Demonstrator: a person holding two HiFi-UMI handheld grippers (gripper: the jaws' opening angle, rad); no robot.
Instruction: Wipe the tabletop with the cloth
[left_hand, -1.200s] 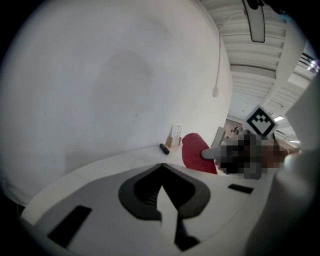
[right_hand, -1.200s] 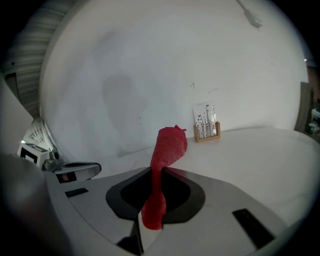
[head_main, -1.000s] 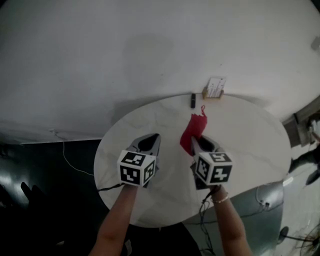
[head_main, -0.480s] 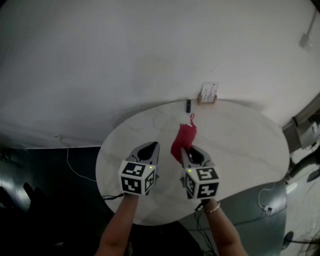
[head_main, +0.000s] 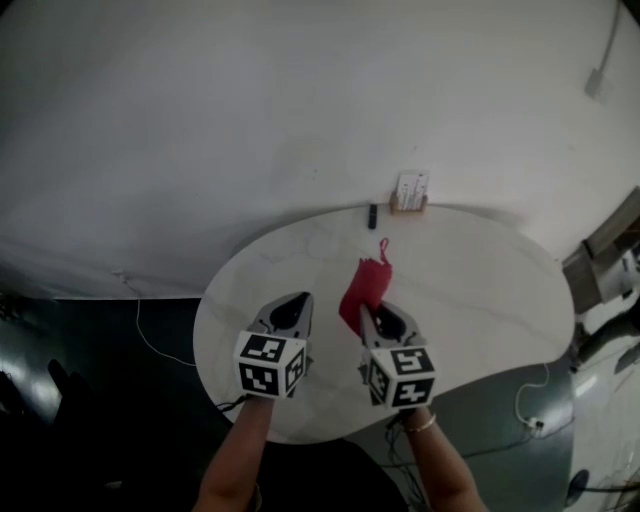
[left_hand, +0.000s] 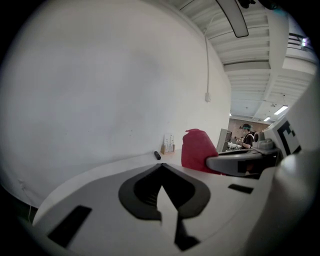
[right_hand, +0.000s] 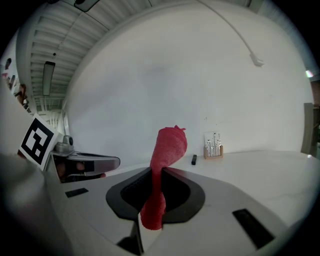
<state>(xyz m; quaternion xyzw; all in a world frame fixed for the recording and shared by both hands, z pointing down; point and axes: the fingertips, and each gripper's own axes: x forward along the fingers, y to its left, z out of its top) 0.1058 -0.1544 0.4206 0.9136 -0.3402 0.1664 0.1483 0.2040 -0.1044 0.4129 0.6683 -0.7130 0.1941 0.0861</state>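
A red cloth (head_main: 364, 288) lies stretched over the middle of the round white tabletop (head_main: 480, 290). My right gripper (head_main: 370, 318) is shut on its near end, and in the right gripper view the cloth (right_hand: 167, 150) rises from between the closed jaws and stands up ahead of them. My left gripper (head_main: 300, 300) hovers over the table just left of the cloth, shut with nothing in it. In the left gripper view the cloth (left_hand: 197, 150) shows to the right, beside the right gripper's body.
A small wooden holder with white cards (head_main: 408, 193) stands at the table's far edge against the white wall, with a small black object (head_main: 372, 216) lying to its left. Dark floor and cables surround the table.
Both grippers and the cloth have drifted left and nearer across the table. The right gripper has kept its hold on the cloth.
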